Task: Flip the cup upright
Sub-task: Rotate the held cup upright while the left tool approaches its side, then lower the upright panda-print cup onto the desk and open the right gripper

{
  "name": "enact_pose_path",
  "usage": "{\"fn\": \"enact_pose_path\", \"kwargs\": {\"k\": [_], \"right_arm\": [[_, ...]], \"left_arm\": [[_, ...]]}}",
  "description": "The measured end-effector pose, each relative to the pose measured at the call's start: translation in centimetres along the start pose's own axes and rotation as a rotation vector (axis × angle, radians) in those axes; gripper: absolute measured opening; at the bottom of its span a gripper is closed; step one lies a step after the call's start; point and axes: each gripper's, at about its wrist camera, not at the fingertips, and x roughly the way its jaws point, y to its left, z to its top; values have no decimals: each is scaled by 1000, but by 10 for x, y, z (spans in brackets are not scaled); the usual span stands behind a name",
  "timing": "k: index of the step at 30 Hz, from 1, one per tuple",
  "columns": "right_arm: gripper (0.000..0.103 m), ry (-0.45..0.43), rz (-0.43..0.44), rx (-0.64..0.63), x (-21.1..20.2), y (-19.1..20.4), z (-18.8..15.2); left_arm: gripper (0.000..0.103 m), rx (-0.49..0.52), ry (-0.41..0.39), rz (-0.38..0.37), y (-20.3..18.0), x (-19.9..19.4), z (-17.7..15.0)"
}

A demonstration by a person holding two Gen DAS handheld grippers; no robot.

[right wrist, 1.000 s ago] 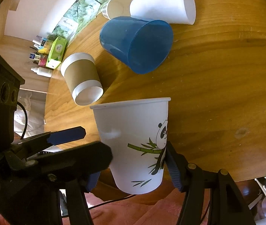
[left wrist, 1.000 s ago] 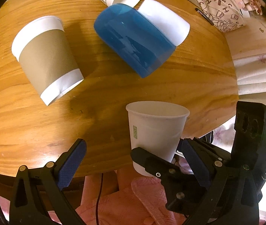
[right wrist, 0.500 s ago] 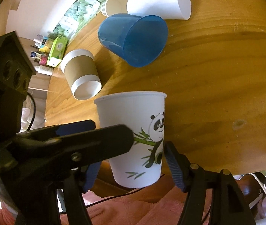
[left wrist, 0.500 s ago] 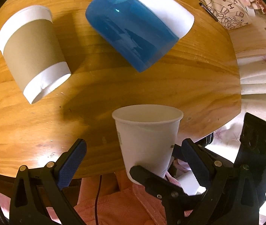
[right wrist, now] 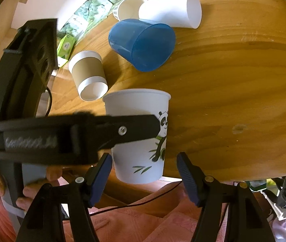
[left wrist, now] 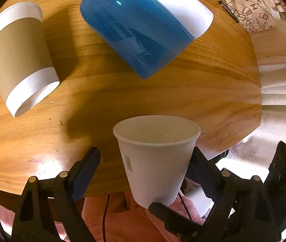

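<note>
A white paper cup with a panda print (right wrist: 143, 141) is upright, mouth up, at the table's near edge; it also shows in the left wrist view (left wrist: 155, 161). My right gripper (right wrist: 145, 173) is open, its blue pads standing on either side of the cup's base with gaps. My left gripper (left wrist: 143, 169) is open around the cup; its left pad (left wrist: 86, 171) stands apart from the cup and its right finger is mostly hidden behind the cup. In the right wrist view the left gripper's black finger (right wrist: 122, 129) crosses in front of the cup.
On the round wooden table (left wrist: 203, 92) lie a blue plastic cup (left wrist: 135, 30) on its side, a brown-sleeved paper cup (left wrist: 20, 64) on its side, a plain white cup (right wrist: 171, 10) on its side and another cup (right wrist: 128, 10) behind. A patterned pouch (left wrist: 247, 12) lies far right.
The right gripper has let go of the panda cup and opened. The left gripper has moved in around the cup. The cup now stands lower, near the table edge.
</note>
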Motion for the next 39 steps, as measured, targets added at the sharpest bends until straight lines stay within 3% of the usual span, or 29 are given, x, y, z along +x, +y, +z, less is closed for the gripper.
{"fn": "enact_pose_path", "kwargs": {"k": [5, 11, 18, 25, 31, 39], "right_arm": [[67, 4, -12, -24, -4, 1, -2], [67, 2, -18, -25, -9, -3, -5], [67, -16, -25, -4, -19, -13, -5], [67, -56, -40, 20, -34, -21, -7], [67, -91, -46, 63, -45, -32, -11], [67, -141, -64, 121, -59, -48, -22]], "left_arm": [[89, 3, -10, 10, -3, 1, 2], [72, -2, -19, 4, -4, 3, 4], [71, 27, -61, 39, -8, -3, 6], [71, 75, -202, 53, -11, -21, 1], [71, 171, -421, 57, -16, -42, -15], [71, 213, -548, 105, -20, -38, -19]]}}
